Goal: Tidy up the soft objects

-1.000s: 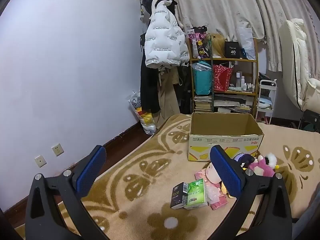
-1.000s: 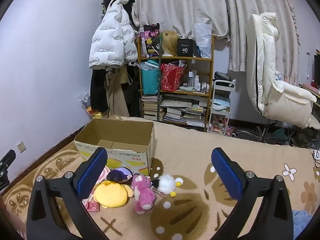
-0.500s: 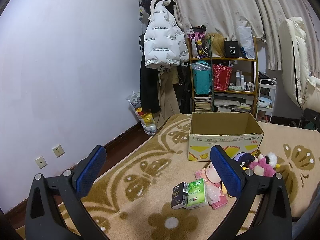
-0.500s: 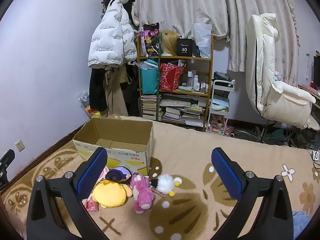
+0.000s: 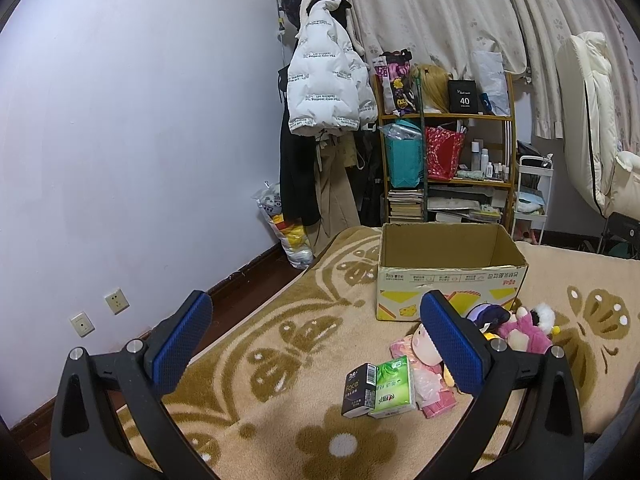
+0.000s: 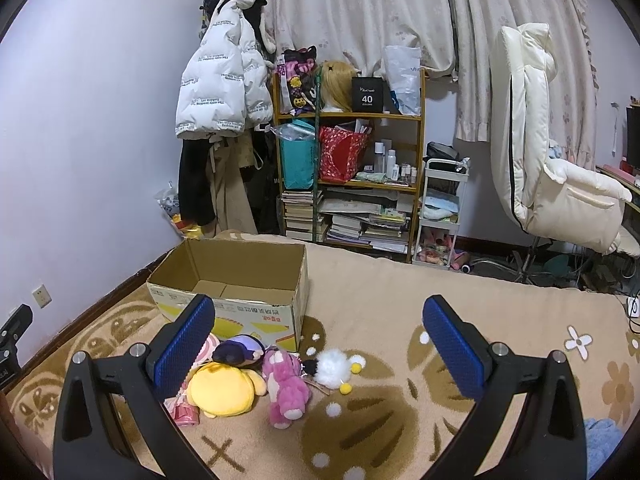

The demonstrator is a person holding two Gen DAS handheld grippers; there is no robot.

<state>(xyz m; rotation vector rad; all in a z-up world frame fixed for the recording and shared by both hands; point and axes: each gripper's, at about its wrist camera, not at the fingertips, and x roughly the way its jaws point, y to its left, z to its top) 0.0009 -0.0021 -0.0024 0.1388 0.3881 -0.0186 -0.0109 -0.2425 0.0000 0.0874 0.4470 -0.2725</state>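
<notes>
— On the patterned carpet, what do we have ahead of us?

— At twelve o'clock in our left wrist view sits the open cardboard box; it looks empty inside as far as we can see. Just in front of it, toward four o'clock from the box, lies the heap of soft toys.

— Which toys can we tell apart?

— From our right wrist view: a yellow plush, a pink plush touching it on its three o'clock side, a purple-headed plush just behind both, against the box front, and a white fluffy toy at the pink one's two o'clock. A pink-striped doll lies partly behind our left claw's finger.

— And the packets?

— At six o'clock from the box in the left view, a black tissue pack and a green tissue pack stand side by side, touching, with pink packets just beside the green one.

— Our claws?

— Our left claw is spread wide, holding nothing, above the carpet. Our right claw is equally wide and empty, its left finger overlapping the toy heap in view, clear of the toys.
</notes>
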